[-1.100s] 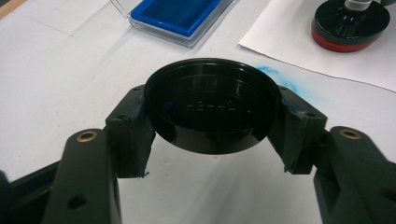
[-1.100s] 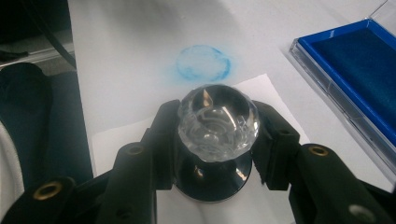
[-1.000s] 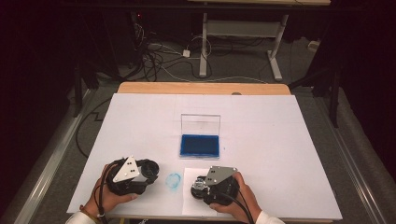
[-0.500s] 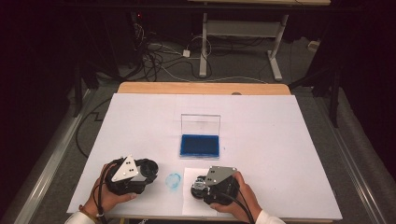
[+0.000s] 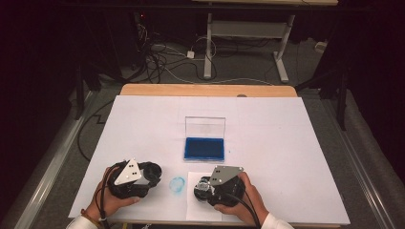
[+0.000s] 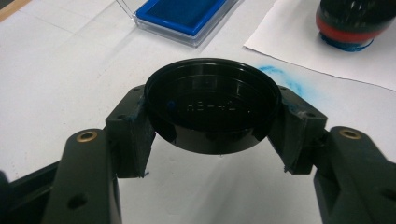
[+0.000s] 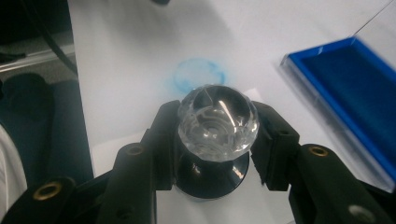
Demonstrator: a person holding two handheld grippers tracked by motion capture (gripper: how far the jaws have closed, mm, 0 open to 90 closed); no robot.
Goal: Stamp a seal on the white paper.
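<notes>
A black round cap (image 6: 212,107) sits hollow side up between the jaws of my left gripper (image 6: 212,122), which is shut on its rim. From above, this left gripper (image 5: 152,172) rests at the near left of the table. My right gripper (image 7: 217,140) is shut on a stamp with a clear faceted knob (image 7: 217,121). The stamp's black base stands on a white paper sheet (image 7: 261,200). In the left gripper view the stamp's base (image 6: 351,23) shows a red band and a blue edge. Between the hands lies a blue ring print (image 5: 177,184).
An open clear case with a blue ink pad (image 5: 204,148) lies at the table's middle, beyond both grippers. The white table cover (image 5: 286,138) has wide free room on the right and at the back. Cables and desk legs are on the floor behind.
</notes>
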